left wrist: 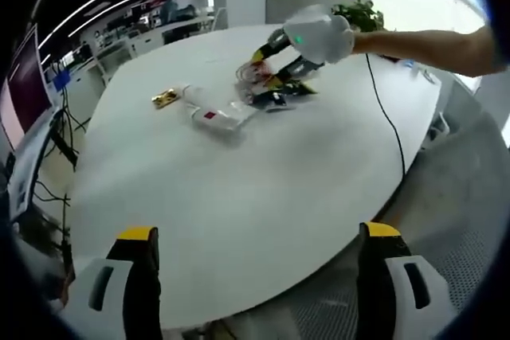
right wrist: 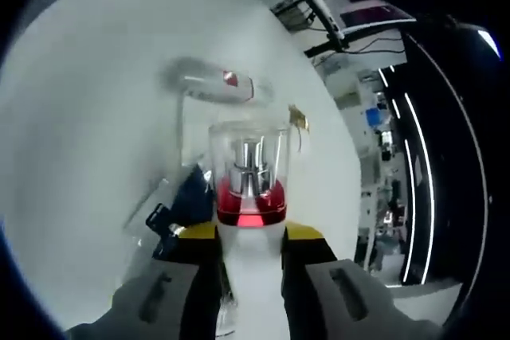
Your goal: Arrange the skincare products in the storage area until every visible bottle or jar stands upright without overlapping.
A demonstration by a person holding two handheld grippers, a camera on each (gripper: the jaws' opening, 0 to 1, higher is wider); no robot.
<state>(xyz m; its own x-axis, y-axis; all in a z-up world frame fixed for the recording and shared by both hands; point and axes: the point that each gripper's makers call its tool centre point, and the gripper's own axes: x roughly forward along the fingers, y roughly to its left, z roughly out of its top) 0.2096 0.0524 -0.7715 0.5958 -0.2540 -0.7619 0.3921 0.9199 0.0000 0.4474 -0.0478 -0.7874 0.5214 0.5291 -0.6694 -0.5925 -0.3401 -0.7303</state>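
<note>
My right gripper (right wrist: pixel 250 232) is shut on a bottle (right wrist: pixel 249 177) that has a clear cap, a silver pump inside and a red band. The bottle points away along the jaws, over the white table (right wrist: pixel 88 117). Beyond it a white tube with a red label (right wrist: pixel 215 85) lies on its side. A dark blue packet (right wrist: pixel 191 193) lies just left of the bottle. In the left gripper view the same right gripper (left wrist: pixel 271 65), held by a gloved hand (left wrist: pixel 319 33), is at the cluster of products on the far side of the table. The white tube (left wrist: pixel 211 113) lies in front of it. My left gripper (left wrist: pixel 259 232) stands open near the table's front edge, holding nothing.
A small gold item (left wrist: pixel 166 99) lies left of the tube, seen too as the gold item (right wrist: pixel 297 117). A clear plastic piece (right wrist: pixel 155 201) sits by the packet. A black cable (left wrist: pixel 386 117) runs across the table's right side. Desks and monitors stand beyond the table.
</note>
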